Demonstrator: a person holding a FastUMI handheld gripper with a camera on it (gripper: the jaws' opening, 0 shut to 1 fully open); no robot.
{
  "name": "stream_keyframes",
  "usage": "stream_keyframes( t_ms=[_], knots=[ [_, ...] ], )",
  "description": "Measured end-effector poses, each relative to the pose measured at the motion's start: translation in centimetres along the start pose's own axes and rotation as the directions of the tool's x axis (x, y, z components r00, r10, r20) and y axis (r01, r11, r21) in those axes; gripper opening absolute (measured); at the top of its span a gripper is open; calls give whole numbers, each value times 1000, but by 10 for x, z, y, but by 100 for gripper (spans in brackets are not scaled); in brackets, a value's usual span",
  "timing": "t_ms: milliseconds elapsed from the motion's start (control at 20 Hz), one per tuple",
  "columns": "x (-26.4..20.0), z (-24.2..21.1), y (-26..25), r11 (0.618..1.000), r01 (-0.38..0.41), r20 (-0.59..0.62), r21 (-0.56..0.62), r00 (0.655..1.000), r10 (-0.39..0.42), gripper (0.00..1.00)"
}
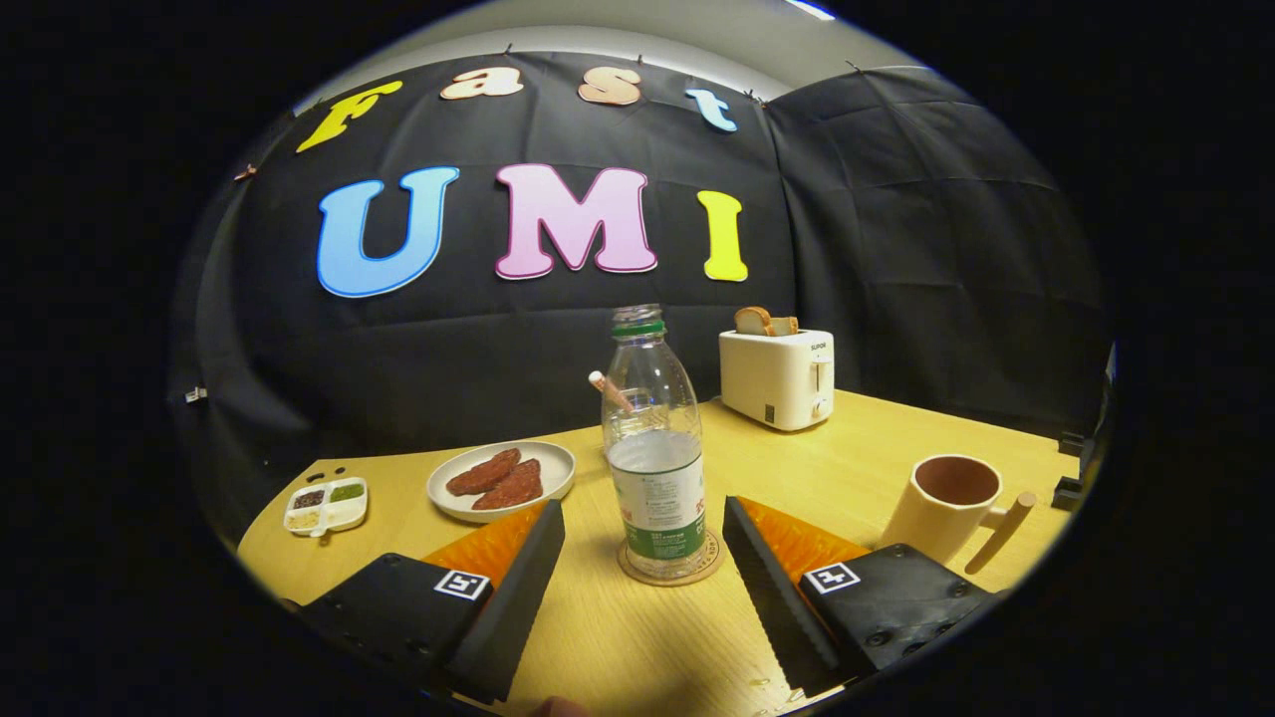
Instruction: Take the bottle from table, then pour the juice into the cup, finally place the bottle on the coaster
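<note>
The bottle stands upright on the coaster, neck up, just ahead of the gripper, whose fingers are spread wide and touch nothing. Its label's print is too small to read. The cup sits to the right.

Clear glossy plastic bottle; smooth wood-grain table; coaster perhaps cork.

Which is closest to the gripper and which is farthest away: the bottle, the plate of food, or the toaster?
1. The bottle, upright on the coaster, just ahead of the open gripper, between its fingers.
2. The plate of food, beyond the left finger.
3. The toaster, farthest, by the back wall.
</note>
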State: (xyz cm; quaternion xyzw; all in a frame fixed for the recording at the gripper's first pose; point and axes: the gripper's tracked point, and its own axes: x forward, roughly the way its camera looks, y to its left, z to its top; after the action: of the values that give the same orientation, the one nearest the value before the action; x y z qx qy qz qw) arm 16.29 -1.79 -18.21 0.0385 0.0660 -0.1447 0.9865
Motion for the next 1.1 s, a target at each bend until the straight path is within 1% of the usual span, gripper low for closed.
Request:
stream_keyframes(
  t_ms=[100,350,450,650,750,900,1100],
  knots=[
    [-18,3,5,999,-41,-6,-6,999,41,98],
    [-65,33,14,984,-172,4,-45,985,172,98],
    [-82,49,11,975,-214,11,-65,977,215,98],
    [-111,88,3,953,-295,28,-65,954,298,98],
    [-124,107,-7,944,-323,32,-74,945,326,98],
    [-140,132,-20,931,-362,43,-53,930,364,98],
    [-152,151,-37,912,-405,29,-67,913,407,98]
  ],
)
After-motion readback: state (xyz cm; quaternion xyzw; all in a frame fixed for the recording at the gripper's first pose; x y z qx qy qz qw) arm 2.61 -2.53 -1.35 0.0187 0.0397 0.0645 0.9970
